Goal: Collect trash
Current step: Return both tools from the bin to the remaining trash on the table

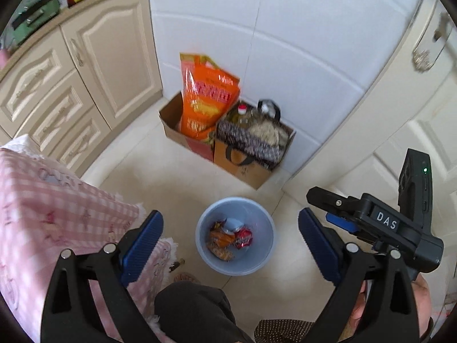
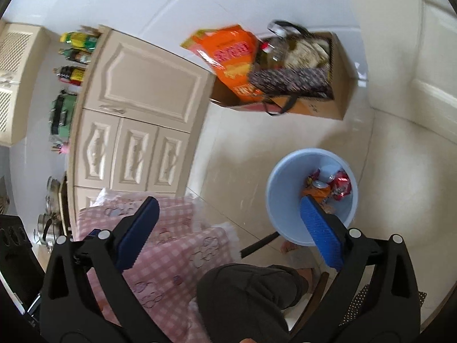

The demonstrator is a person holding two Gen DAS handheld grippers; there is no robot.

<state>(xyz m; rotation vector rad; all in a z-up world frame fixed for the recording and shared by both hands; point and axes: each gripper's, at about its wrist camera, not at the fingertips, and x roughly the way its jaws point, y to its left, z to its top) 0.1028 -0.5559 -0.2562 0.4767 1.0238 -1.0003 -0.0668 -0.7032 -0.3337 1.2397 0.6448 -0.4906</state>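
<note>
Both my left hand-held gripper and right hand-held gripper gape empty above the bin on the floor, where light, crinkly wrappers lie, best pinched by a loose edge.

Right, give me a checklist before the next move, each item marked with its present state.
1. Left gripper open, nothing between its blue pads: ok.
2. Right gripper open, nothing held: ok.
3. Round light-blue plastic bin upright on the tiled floor: ok.
4. Crumpled red and orange wrappers lie inside the bin: ok.
5. More trash left on the pink checked tablecloth: cannot tell, only part of it shows.
</note>
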